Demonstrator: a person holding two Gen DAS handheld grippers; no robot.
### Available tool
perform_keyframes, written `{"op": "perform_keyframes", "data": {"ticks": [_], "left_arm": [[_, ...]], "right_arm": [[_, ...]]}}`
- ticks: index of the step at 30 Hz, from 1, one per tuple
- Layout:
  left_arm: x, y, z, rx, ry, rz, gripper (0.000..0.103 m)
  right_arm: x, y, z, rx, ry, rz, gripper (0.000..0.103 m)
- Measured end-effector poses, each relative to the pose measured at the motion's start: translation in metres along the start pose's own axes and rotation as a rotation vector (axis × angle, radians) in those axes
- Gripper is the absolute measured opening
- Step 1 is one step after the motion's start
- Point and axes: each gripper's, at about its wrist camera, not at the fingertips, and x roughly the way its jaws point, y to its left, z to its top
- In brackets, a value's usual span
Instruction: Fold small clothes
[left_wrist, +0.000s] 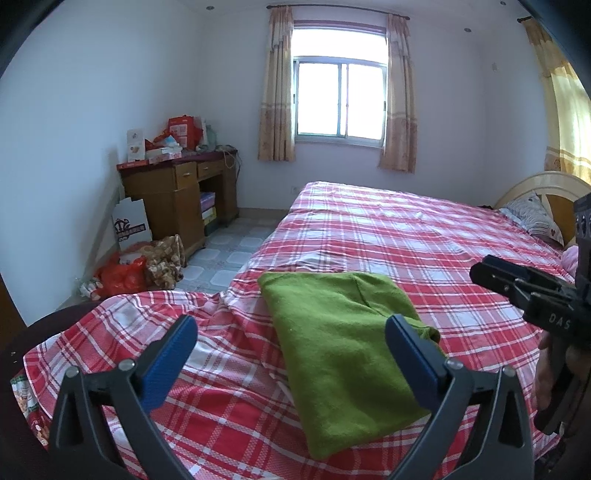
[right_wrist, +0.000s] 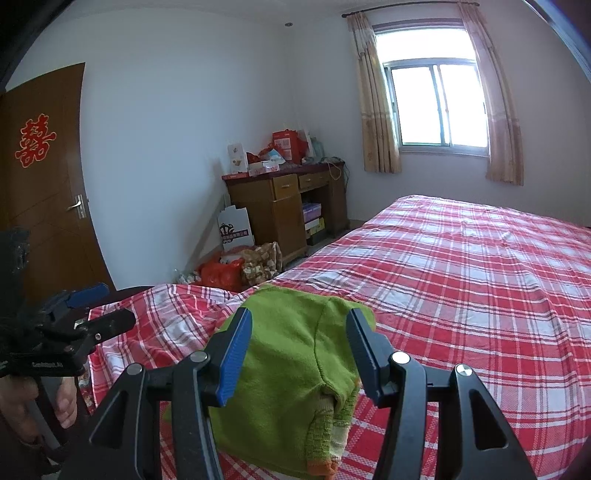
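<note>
A folded green garment lies on the red and white plaid bed sheet near the bed's foot corner. It also shows in the right wrist view, with a striped cuff sticking out at its near end. My left gripper is open and empty, held above the garment. My right gripper is open and empty, also held above the garment. The right gripper shows at the right edge of the left wrist view. The left gripper shows at the left of the right wrist view.
A wooden desk piled with boxes stands against the left wall. Bags and a red sack lie on the floor by it. A window with curtains is at the back. A pillow lies at the headboard. A brown door is on the left.
</note>
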Motion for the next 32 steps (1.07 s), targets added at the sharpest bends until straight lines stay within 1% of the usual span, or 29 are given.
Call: {"op": "perform_keyframes", "data": {"ticks": [10, 21, 26, 32], "left_arm": [[-0.0001, -0.0002, 0.0011, 0.008, -0.003, 0.015, 0.103], [0.0013, 0.0022, 0.0004, 0.011, 0.01, 0.022, 0.103], [0.0016, 0.0022, -0.0005, 0.022, 0.011, 0.017, 0.103], [0.0029, 0.0012, -0.0014, 0.051, -0.006, 0.012, 0.103]], "right_arm": [[-0.0034, 0.0013, -0.0008, -0.005, -0.008, 0.003, 0.054], [-0.0016, 0.004, -0.0043, -0.013, 0.001, 0.013, 0.054], [-0.0011, 0.0044, -0.0061, -0.017, 0.008, 0.017, 0.054], [0.0004, 0.0044, -0.0085, -0.018, 0.016, 0.015, 0.054]]}}
